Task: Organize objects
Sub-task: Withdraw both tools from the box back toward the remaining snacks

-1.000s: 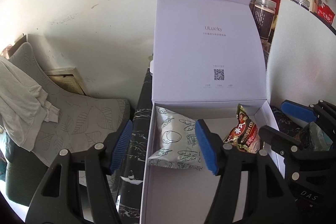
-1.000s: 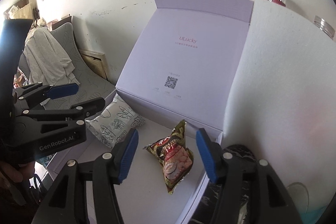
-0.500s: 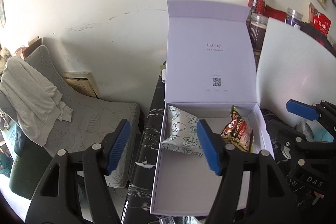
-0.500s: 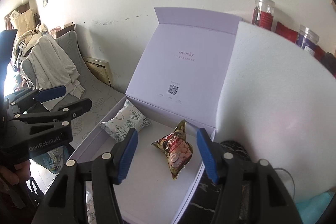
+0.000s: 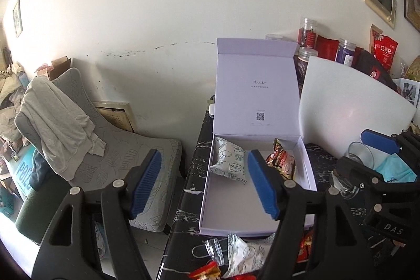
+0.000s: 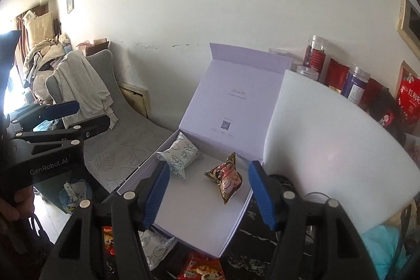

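We're holding both hand-held grippers above the near end of the lavender gift box (image 5: 256,211), pointing down and forward at it. Left hand-held gripper (image 5: 202,184): jaws apart, nothing between the blue pads (image 5: 145,183), they've just been opening wider. Right hand-held gripper (image 6: 208,193): same, jaws apart and empty, just been opening too.

The box is sitting open on the black marble-pattern table (image 5: 183,222), its lid (image 5: 257,88) standing upright at the far side, ahead of both grippers. Two snack packets are lying inside near the far wall: a white leaf-print packet (image 5: 228,162) ahead of the left gripper, showing just left of its right finger, and a dark red-and-gold snack packet (image 6: 225,176) ahead of the right gripper, showing between its fingers but well beyond them. The two packets are apart, not touching. The rest of the box floor toward us is bare.

More snack packets are lying on the table below the grippers, outside the box's near edge: another leaf-print packet (image 5: 244,253) and a red packet (image 6: 202,268).

A white foam sheet (image 6: 328,154) is standing upright just right of the box, beyond the right gripper. Jars (image 5: 308,34) and red bags are lined up behind it against the wall. To the left of the left gripper, off the table, a grey leaf-print chair (image 5: 113,154) is carrying a pale garment.
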Available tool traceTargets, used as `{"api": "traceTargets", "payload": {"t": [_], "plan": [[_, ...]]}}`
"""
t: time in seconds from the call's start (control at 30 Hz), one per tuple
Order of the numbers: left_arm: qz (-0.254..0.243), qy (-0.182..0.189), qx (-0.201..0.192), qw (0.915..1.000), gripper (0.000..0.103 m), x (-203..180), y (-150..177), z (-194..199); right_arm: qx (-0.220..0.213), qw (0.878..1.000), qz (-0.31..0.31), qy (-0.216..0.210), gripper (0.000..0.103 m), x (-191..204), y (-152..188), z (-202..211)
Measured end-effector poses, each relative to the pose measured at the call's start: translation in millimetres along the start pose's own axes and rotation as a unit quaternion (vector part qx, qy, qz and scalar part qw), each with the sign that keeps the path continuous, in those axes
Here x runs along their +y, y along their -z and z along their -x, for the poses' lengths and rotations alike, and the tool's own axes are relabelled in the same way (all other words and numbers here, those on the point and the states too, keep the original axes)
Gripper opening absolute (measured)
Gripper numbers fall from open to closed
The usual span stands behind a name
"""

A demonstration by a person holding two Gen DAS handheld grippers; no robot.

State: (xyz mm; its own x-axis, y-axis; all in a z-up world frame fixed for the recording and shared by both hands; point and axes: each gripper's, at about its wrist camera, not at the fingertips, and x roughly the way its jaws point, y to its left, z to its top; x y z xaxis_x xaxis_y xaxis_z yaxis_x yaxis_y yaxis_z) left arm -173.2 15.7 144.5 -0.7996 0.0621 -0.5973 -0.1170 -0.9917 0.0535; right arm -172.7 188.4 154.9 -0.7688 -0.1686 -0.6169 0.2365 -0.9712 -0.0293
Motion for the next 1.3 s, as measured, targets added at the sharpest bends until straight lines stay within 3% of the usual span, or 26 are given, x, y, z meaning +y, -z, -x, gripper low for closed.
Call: {"api": "traceTargets", "payload": {"t": [0.2,0.5,1.3], "plan": [[0.000,-0.004,-0.003,1.0000,0.070,0.6,10.8,30.2,-0.004,1.000,0.002,0.001,0.064,8.5,9.8,26.0],[-0.004,-0.002,0.002,1.0000,0.080,-4.6,33.8,56.8,-0.004,1.000,-0.008,0.000,0.069,15.1,37.4,54.5],[0.029,-0.022,0.078,0.9963,0.081,3.0,116.4,41.0,0.039,0.999,-0.011,-0.007,0.069,29.9,117.0,47.0]]}}
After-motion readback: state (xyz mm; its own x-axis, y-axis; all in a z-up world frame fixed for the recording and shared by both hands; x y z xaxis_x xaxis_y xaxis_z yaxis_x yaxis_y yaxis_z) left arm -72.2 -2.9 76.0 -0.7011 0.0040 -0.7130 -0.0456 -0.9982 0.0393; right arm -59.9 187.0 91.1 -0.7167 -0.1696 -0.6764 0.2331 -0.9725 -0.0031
